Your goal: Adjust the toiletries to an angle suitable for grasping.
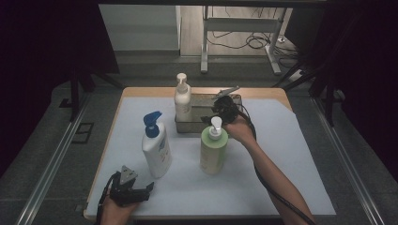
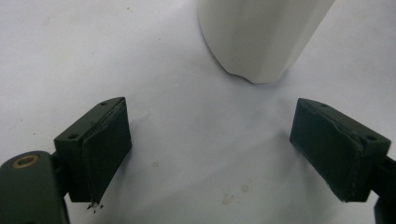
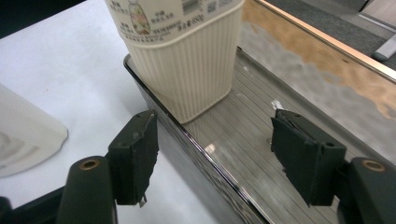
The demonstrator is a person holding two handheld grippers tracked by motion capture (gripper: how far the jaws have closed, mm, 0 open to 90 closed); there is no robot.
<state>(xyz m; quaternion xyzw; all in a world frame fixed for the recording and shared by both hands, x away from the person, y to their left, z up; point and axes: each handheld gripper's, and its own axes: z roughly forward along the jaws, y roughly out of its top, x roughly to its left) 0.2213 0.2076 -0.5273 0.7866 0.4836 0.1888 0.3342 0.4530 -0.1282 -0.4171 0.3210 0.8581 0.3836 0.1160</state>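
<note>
The right gripper is hovering over the near wall of the metal tray, jaws standing apart with nothing between them. A cream ribbed pump bottle is standing upright inside the tray's left end, just ahead of the jaws. The left gripper is resting low at the table's near edge, jaws spread wide and holding nothing, facing the base of the white bottle with a blue pump. A green pump bottle is standing on the white mat in front of the tray.

Tray right half free; cream bottle blocks left.
</note>
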